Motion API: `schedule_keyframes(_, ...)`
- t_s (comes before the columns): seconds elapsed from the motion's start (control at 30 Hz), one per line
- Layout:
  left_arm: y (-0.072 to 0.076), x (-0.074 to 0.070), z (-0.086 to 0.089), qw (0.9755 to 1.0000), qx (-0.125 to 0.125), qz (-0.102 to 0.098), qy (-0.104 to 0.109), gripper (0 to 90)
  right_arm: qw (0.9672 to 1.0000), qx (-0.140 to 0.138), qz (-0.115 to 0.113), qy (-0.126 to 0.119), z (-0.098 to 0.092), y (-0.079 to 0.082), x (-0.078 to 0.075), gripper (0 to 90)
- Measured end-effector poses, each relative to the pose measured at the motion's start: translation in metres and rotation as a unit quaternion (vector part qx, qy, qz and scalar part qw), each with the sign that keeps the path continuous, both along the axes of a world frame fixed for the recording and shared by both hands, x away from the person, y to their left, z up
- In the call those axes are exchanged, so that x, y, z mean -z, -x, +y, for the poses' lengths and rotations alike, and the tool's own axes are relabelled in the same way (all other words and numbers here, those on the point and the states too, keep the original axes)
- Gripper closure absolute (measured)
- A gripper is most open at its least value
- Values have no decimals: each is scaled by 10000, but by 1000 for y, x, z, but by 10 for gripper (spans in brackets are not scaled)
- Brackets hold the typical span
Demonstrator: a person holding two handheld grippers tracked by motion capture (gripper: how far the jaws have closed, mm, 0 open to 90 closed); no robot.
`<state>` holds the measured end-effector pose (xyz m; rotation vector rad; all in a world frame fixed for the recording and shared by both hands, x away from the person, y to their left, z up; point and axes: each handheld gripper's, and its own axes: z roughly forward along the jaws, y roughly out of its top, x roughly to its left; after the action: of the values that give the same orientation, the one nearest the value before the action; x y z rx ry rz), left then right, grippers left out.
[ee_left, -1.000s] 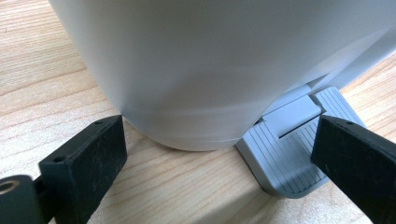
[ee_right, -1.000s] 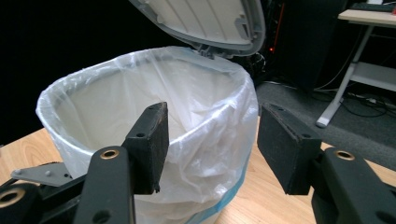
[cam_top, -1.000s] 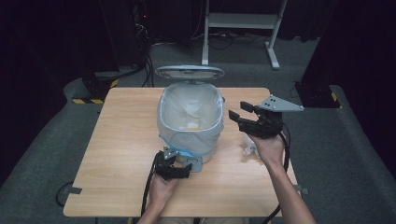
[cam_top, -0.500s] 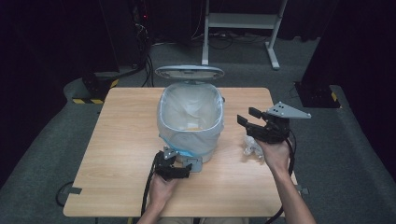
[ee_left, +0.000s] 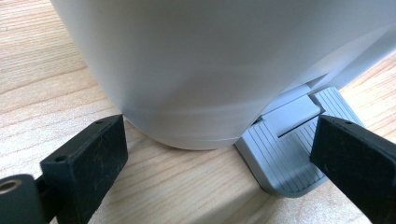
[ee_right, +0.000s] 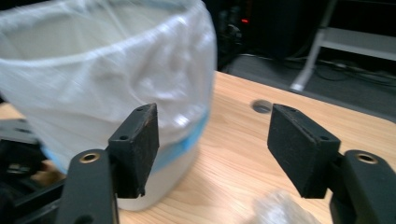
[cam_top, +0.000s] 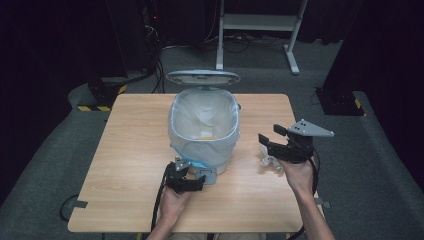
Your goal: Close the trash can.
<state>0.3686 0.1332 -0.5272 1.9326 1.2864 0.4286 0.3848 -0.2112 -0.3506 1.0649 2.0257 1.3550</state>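
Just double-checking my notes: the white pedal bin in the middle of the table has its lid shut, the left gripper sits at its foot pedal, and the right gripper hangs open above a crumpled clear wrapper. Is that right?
Not quite: the lid is up, not shut. The high view shows the pedal bin open, bag lining exposed. The rest holds: the left gripper is at the foot pedal, and the right gripper hangs open above the crumpled clear wrapper.

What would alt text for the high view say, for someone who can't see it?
A white pedal bin lined with a clear bag stands lid-up on a wooden table. A person's left gripper sits at the bin's foot pedal, while the right gripper, jaws open, hovers over a crumpled bit of clear plastic beside the bin.
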Motion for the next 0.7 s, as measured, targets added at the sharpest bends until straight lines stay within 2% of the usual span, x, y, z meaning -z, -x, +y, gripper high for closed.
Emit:
schedule_keyframes(0.03,0,0,0,10000,3,-2,-1,42,10000,82,5,-25,-3,3,5,329)
schedule_keyframes(0.37,0,0,0,10000,5,0,-1,42,9998,124,109,-117,-20,9,27,328)
schedule_keyframes(0.7,0,0,0,10000,6,1,2,42,9994,124,302,-123,-28,7,50,344)
